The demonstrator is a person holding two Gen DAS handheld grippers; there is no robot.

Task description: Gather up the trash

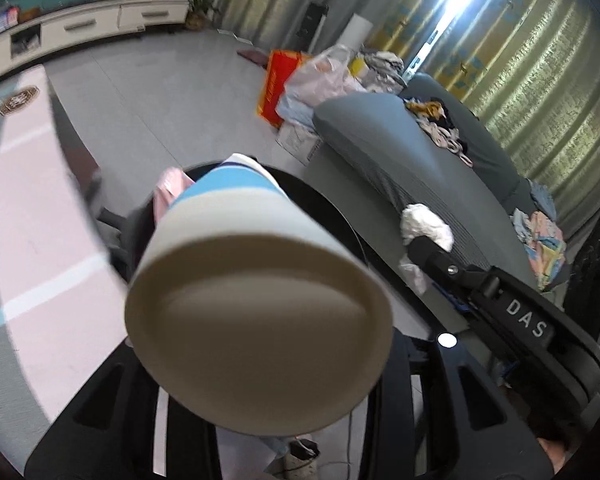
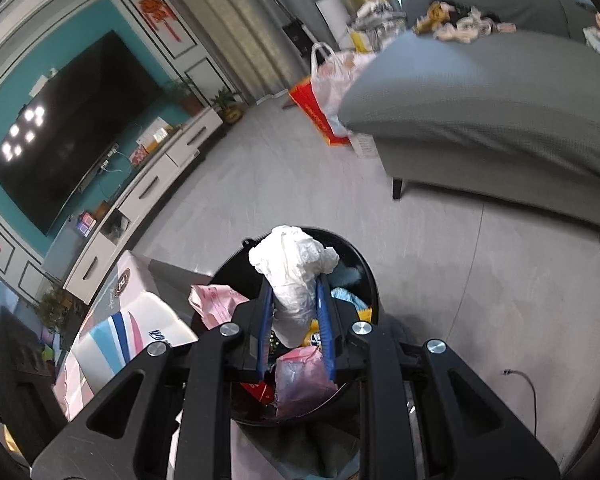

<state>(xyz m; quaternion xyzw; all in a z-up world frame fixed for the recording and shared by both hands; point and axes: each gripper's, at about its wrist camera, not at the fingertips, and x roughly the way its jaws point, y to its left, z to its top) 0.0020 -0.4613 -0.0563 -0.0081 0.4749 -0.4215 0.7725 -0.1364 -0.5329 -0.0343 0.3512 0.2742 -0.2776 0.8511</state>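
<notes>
A paper cup close up

The striped paper cup (image 1: 256, 300) fills the middle, over the black bin (image 1: 336, 216). A grey sofa (image 1: 400, 152) sits behind.

Open floor (image 2: 300, 184) between bin (image 2: 364, 268) and sofa (image 2: 480, 120)

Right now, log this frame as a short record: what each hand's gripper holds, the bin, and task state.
left gripper: shut on paper cup, base toward the camera
right gripper: shut on crumpled white tissue
bin: black, round, already holding bags and wrappers
position: tissue above the bin opening
task state: neither item dropped yet
</notes>
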